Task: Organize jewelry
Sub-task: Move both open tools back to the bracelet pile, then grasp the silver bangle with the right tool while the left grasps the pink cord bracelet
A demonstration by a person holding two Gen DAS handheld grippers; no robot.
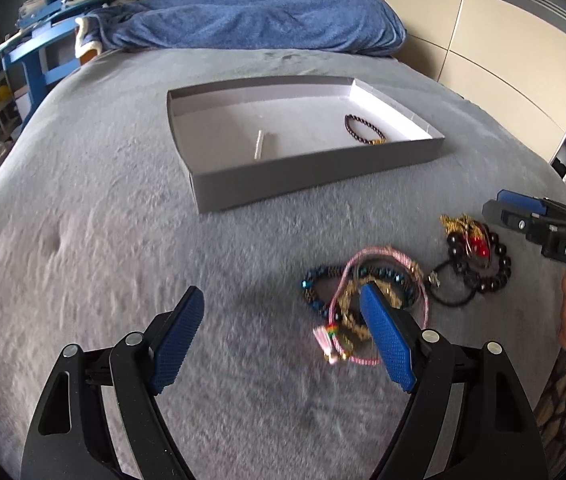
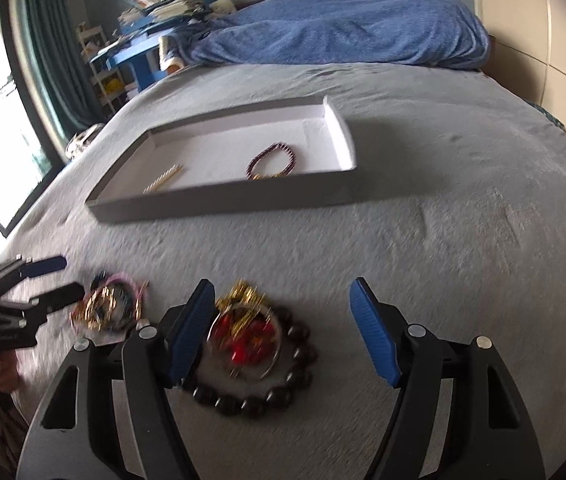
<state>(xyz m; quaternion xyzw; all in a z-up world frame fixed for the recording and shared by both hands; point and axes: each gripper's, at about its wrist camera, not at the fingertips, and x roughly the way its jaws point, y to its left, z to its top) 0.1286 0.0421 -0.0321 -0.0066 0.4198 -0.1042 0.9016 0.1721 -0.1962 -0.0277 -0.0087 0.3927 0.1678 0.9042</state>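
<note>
Two pieces lie in the grey tray at upper centre — a dark bead bracelet and a pale bar. Two tangled jewelry heaps wait on the bed — left tongs and right tongs both released, empty.

Open grey bedspread was left free on the L side and between the tray and the near jewelry. Tray walls were low; passage over them from above was unobstructed. Inside, clear floor was kept mid-tray, w/ a maroon bracelet at the R end and a pale gold piece toward the L. Near side was cluttered: a tangled bracelet pile and, just R of it, a dark bead bracelet. Far end was blocked by a blue blanket.
</note>
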